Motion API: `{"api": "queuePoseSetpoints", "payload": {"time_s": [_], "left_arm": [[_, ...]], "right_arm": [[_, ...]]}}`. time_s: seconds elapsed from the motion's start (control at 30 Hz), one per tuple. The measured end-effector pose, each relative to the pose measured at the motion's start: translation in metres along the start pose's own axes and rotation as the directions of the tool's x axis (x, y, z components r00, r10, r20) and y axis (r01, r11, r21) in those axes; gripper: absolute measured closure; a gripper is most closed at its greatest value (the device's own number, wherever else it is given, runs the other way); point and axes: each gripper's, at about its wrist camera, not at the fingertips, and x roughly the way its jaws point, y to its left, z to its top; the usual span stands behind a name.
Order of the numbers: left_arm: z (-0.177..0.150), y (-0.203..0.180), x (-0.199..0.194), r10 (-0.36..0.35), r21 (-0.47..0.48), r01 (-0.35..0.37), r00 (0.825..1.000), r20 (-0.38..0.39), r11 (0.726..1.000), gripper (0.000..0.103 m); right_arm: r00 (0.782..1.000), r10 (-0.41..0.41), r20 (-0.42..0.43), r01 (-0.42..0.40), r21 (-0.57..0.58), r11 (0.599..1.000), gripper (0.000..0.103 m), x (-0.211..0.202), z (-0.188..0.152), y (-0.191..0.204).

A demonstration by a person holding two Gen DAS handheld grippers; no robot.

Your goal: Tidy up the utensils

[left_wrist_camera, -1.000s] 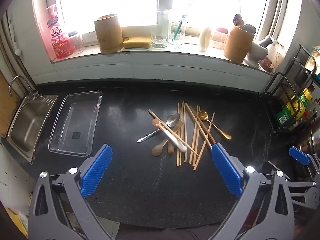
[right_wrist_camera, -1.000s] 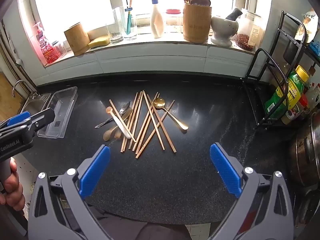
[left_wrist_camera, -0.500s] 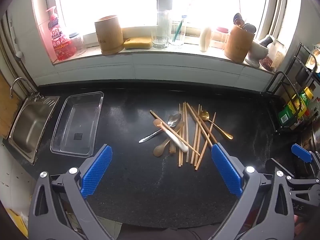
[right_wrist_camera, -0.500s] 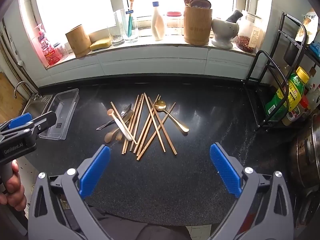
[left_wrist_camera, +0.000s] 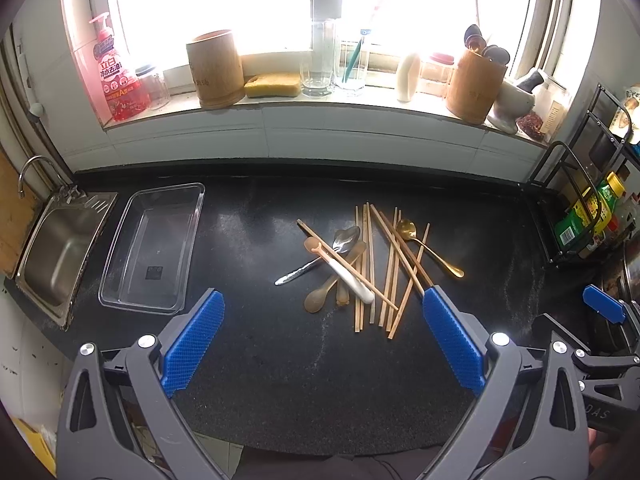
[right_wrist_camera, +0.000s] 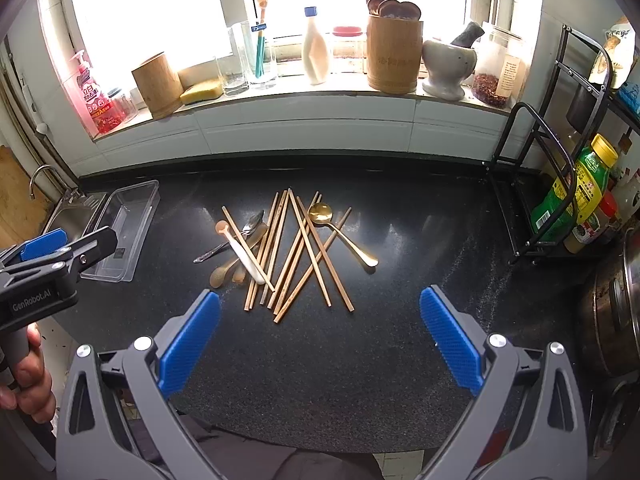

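Observation:
A pile of utensils lies mid-counter: several wooden chopsticks (left_wrist_camera: 390, 264) (right_wrist_camera: 288, 256), a gold spoon (left_wrist_camera: 407, 229) (right_wrist_camera: 320, 213), a silver spoon (left_wrist_camera: 347, 236), a white-handled spoon (left_wrist_camera: 348, 280) and a tan spoon (left_wrist_camera: 316, 302). An empty clear tray (left_wrist_camera: 172, 188) (right_wrist_camera: 138, 186) sits to their left. My left gripper (left_wrist_camera: 320, 308) hovers open just short of the pile, holding nothing. My right gripper (right_wrist_camera: 320, 304) is also open and empty, facing the pile from the front. Two bamboo holders (left_wrist_camera: 216, 70) (left_wrist_camera: 474, 84) stand on the windowsill.
A steel sink (left_wrist_camera: 60, 248) lies left of the tray. A black wire rack (left_wrist_camera: 580, 216) with bottles lines the right edge, and a metal pot (right_wrist_camera: 616, 300) sits beside it. Soap, a sponge, glasses and a mortar crowd the sill. A hand (right_wrist_camera: 28, 392) holds the left gripper's handle.
Both views have drifted slightly, so the grippers shifted a little. The utensils and the tray lie where they were, and both grippers stay open.

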Motion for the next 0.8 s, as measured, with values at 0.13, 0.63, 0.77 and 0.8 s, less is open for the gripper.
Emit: {"api": "queuePoseSetpoints", "payload": {"time_s": [0.13,0.63,0.77,0.8], "left_arm": [[-0.0001,-0.0027,0.0004,0.0,0.002,0.0,1.0,-0.003,1.0,0.006],[-0.0038,-0.0053,0.0028,0.0,0.005,0.0,1.0,-0.001,1.0,0.006],[-0.0027,-0.0068,0.0045,0.001,0.006,-0.001,1.0,-0.004,1.0,0.006],[-0.0007,-0.0079,0.0065,0.001,0.006,-0.001,1.0,-0.007,1.0,0.006]], "right_arm": [[1.0,0.001,0.003,-0.001,-0.004,1.0,0.006,-0.0004,-0.0003,-0.0005],[1.0,-0.001,0.003,0.001,-0.005,1.0,0.006,0.0001,0.0029,-0.0018],[1.0,0.0,0.004,0.0,-0.007,1.0,0.006,0.0002,0.0026,-0.002],[1.0,0.0,0.003,0.0,-0.007,1.0,0.006,0.0005,0.003,-0.0021]]}}
